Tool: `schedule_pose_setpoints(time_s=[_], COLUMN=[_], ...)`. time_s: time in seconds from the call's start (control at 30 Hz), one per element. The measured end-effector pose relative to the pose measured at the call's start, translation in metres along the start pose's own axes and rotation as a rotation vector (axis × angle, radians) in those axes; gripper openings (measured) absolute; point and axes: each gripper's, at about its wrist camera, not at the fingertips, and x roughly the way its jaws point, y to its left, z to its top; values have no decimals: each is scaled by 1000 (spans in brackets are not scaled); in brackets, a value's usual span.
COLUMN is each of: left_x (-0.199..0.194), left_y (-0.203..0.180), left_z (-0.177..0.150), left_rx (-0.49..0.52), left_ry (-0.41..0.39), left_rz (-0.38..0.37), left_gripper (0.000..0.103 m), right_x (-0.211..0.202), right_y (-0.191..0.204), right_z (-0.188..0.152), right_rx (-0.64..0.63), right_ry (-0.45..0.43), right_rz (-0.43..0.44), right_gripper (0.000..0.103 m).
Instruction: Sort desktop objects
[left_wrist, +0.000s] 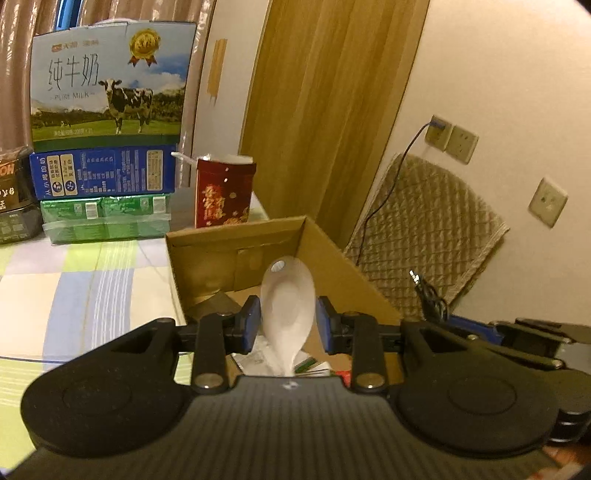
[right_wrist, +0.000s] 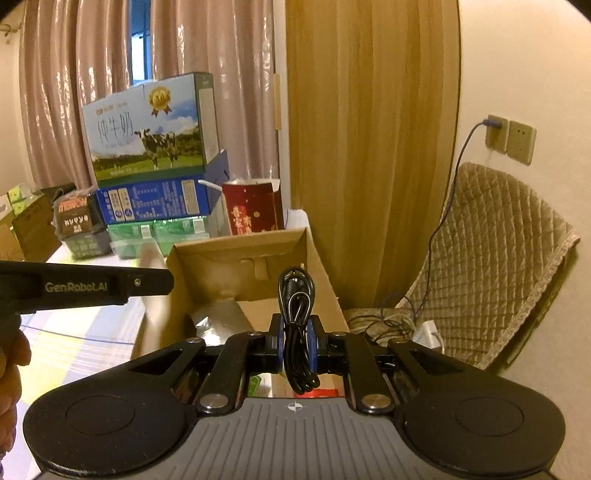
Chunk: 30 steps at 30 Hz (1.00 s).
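While poised over open cardboard box (left_wrist: 236, 254): white plastic spoon (left_wrist: 288, 314) clamped upright in left gripper (left_wrist: 288, 328); coiled black cable (right_wrist: 297, 332) pinched in right gripper (right_wrist: 297, 347). Milk carton (left_wrist: 107, 85) at 10 o'clock, red box (left_wrist: 224, 194) at 11.

Cardboard box (right_wrist: 255, 258) before stacked cartons (right_wrist: 147, 147), chair (right_wrist: 491, 258) rightward.
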Motion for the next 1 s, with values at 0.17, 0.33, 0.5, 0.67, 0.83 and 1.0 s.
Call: schedule_pose_setpoints(time_s=[0.17,0.33,0.5,0.67,0.83,1.0], left_x=[1,-7,-23,-42,-68,-93], left_y=[14,32,43,43,31,20], left_z=[-7,-20,-34,-45,-55,-63], left_rx=[-9,-29,-44,-47,-21,-30], left_ry=[3,6,-2,-19,-45,-34], left_rz=[27,72,111,136,166,174], left_gripper=[34,50,72,98,102,102], right_x=[19,29,23,6,-22,-52], right_y=[-2,-5,-12,-11,-4,4], right_z=[-2,4,9,7,-1,-12], right_rx=[7,28,61,67,50,44], right_ry=[24,17,-15,-18,-17,8], right_rz=[13,64,48,46,36,28], right_gripper=[9,11,40,59,79,96])
